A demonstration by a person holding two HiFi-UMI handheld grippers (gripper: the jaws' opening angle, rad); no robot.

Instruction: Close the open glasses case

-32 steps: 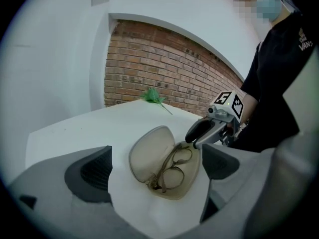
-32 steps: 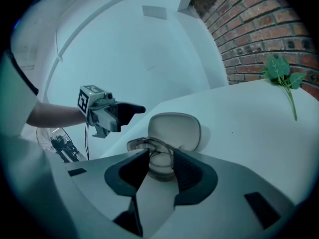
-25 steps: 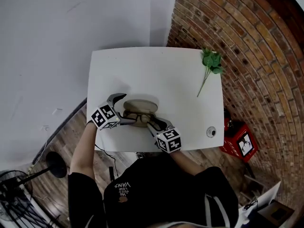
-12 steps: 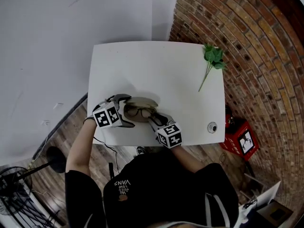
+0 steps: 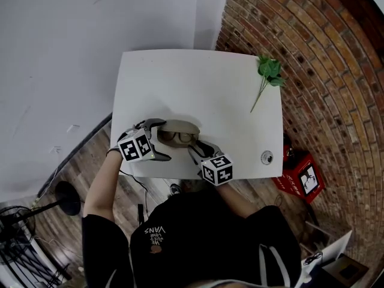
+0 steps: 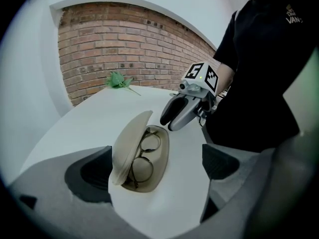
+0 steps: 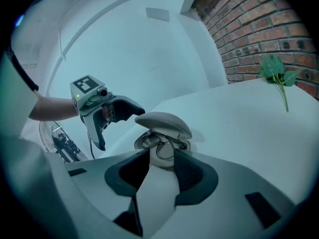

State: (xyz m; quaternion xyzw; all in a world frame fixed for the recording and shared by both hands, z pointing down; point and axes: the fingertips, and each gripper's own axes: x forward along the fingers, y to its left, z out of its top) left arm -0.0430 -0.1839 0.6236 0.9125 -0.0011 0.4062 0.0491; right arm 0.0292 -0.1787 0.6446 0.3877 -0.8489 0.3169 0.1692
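Two changes: the left hand-held gripper [image 5: 162, 140], gaping, now straddles the case [image 5: 179, 138] near the surface's [image 5: 198, 83] edge, and its lid [image 5: 180, 126] has tipped halfway, so closing is under way. The right hand-held gripper [image 5: 197, 147] stands open, empty.

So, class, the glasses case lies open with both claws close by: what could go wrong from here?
The glasses may not lie flat in the glasses case; the half-raised lid could pinch them when pushed down. Neither claw appears to grip the case, so a push from the left claw might slide it across the table rather than shut it.
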